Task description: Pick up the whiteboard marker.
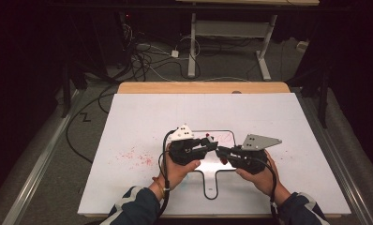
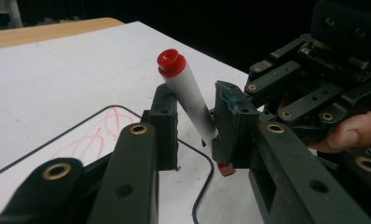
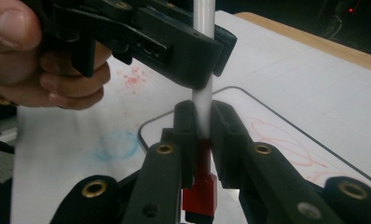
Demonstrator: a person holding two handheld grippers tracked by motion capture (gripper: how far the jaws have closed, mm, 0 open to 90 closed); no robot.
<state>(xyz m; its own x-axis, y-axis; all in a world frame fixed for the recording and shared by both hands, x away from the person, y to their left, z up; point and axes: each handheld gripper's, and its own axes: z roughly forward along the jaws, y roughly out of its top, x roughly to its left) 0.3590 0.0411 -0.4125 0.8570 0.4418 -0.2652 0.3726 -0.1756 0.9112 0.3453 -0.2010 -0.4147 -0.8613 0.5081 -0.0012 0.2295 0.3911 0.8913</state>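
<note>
A white marker [image 2: 188, 93] with a red end knob [image 2: 170, 62] and a red cap [image 3: 200, 191] is held tilted between both grippers, above a small board outlined in black [image 1: 201, 166]. My left gripper [image 2: 195, 126] has its pads shut on the white barrel. My right gripper [image 3: 200, 126] is shut on the barrel just above the cap, which hangs below its jaws. In the high view the left gripper [image 1: 212, 143] and right gripper [image 1: 222, 153] meet tip to tip over the board, each in a hand.
Red scribbles [image 1: 224, 138] mark the board. Red specks [image 1: 135, 157] and a faint blue ring [image 3: 116, 144] stain the large white sheet [image 1: 269, 122] covering the wooden table [image 1: 203, 87]. Cables and a desk frame [image 1: 191, 51] lie beyond the far edge.
</note>
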